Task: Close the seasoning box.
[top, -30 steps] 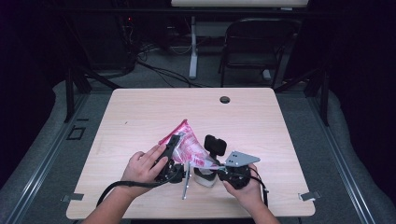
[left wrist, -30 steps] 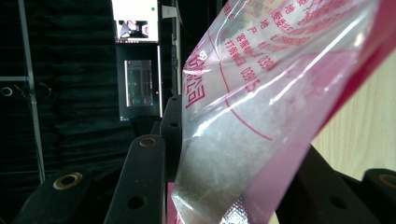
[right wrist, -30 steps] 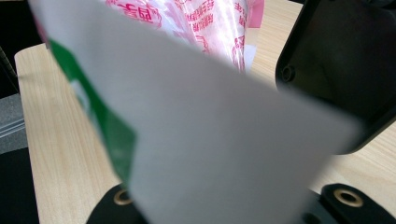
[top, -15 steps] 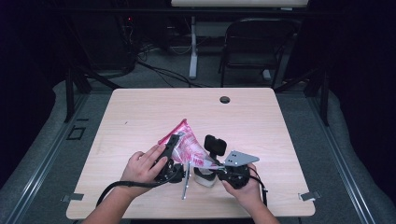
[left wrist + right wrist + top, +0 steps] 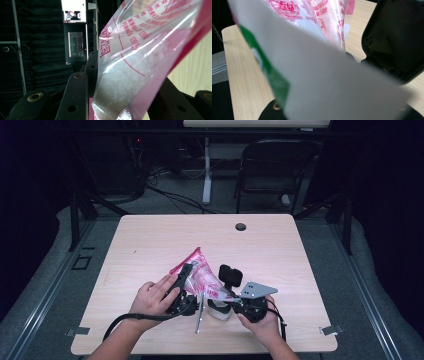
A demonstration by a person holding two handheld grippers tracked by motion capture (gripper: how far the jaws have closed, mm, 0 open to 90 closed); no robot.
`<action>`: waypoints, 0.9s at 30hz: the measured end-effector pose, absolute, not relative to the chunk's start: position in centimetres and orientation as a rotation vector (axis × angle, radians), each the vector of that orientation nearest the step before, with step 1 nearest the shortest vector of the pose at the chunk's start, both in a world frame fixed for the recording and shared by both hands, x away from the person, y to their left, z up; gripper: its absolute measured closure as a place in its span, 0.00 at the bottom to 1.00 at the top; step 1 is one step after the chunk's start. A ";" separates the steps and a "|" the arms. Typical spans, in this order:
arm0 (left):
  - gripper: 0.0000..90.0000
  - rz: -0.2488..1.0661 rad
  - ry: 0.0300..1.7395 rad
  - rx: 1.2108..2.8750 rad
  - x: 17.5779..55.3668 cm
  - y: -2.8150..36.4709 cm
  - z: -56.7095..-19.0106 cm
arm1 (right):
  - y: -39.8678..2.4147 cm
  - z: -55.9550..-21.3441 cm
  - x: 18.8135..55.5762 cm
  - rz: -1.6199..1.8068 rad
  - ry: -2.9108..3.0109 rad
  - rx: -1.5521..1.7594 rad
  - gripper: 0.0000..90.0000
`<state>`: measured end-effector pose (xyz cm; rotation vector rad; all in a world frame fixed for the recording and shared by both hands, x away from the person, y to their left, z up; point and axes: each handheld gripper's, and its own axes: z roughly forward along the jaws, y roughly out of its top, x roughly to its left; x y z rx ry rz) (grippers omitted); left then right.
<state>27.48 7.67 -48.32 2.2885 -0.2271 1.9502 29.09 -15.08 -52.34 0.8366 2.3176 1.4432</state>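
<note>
Here, pink bag [image 5: 200,272] between left tongs [image 5: 186,276]

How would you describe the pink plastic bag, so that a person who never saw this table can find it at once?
Look at the light wooden table, at its near middle, where the person's two hands meet. There the left gripper and the right gripper both hold the pink plastic bag, raised to a peak. It is clear film with pink edges and red print, with something white inside, unlike the black tools around it.
</note>
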 end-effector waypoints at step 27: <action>0.75 1.944 -0.248 2.296 28.0 7.4 -48.6 | -15.6 -52.0 28.5 1.453 2.287 0.854 0.99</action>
